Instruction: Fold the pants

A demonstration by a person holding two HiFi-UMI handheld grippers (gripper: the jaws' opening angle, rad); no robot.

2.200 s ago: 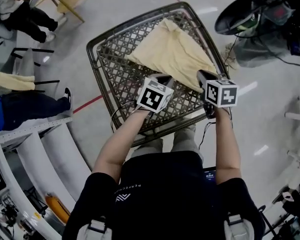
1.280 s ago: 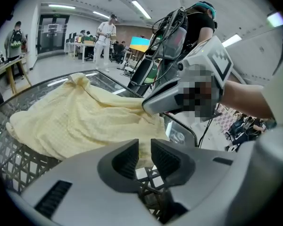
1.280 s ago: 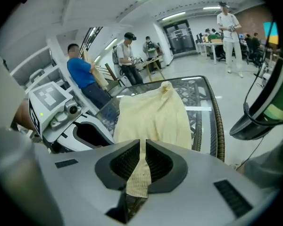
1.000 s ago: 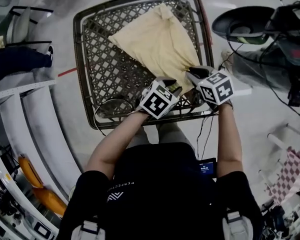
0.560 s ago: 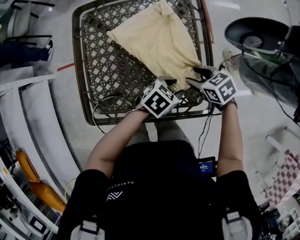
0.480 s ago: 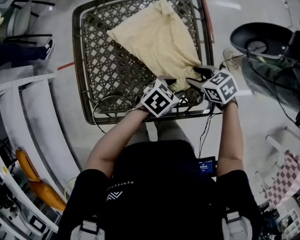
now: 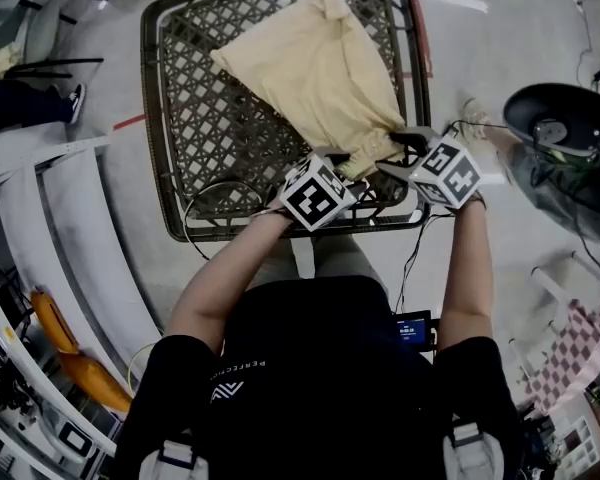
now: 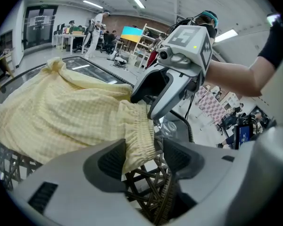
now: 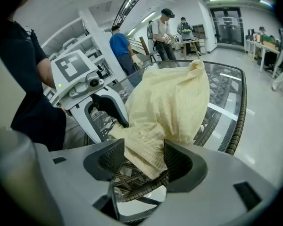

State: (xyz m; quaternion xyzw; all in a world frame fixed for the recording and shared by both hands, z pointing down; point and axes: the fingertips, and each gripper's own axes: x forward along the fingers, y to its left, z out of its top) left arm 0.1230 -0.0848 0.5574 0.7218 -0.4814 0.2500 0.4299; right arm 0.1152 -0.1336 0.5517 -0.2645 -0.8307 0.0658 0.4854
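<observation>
— Place of the pale yellow pants (image 7: 310,73)?
— On the woven lattice table (image 7: 152,118), spread from the far edge, right of its middle, down to the near right corner. Elastic waistband (image 8: 139,134) at the near edge, a little bunched.
— And the left gripper (image 8: 141,160)?
— At the near edge, pointing steeply down. Jaws wide apart, just opened further. Waistband hanging between the pads, close against the left one, clear of the other, so not pinched.
— Same for the right gripper (image 9: 141,163)?
— Nearly. Just beside the left one, toward the near right corner. Jaws also wide apart after opening just now. A gathered fold of the same yellow cloth between them, loose, above the woven rim.
— Around the table?
— Grey floor (image 7: 500,38) with a red line (image 7: 128,123) running under the table. People (image 9: 120,51) standing well behind, small in both gripper views.
</observation>
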